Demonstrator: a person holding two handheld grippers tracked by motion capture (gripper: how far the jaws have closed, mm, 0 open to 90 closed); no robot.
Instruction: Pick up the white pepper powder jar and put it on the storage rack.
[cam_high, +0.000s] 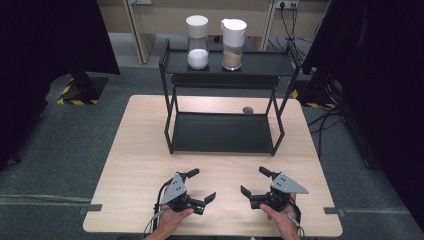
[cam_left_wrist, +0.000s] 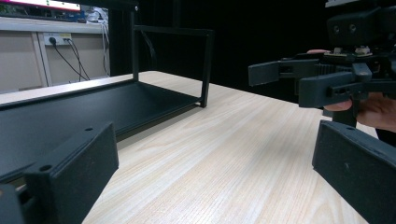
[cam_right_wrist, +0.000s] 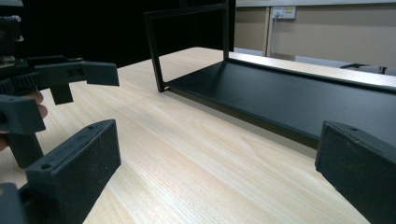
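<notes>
High view: the left gripper and right gripper rest low on the table, just in front of the black rack, jaws spread wide and empty, tips turned toward each other. The nearest thing to them is the rack. Its long axis runs across the table, open face toward the person. On its top shelf stand two jars: one of white powder at the rack's left, one of tan powder beside it. A small grey object lies behind the rack's right rear leg.

Left gripper view: the rack's lower shelf lies ahead-left, the other gripper opposite.

Right gripper view: the shelf ahead-right.

The rack looks stiff, metal, fairly heavy; I would grip its thin frame posts. The jars look fragile and smooth.
</notes>
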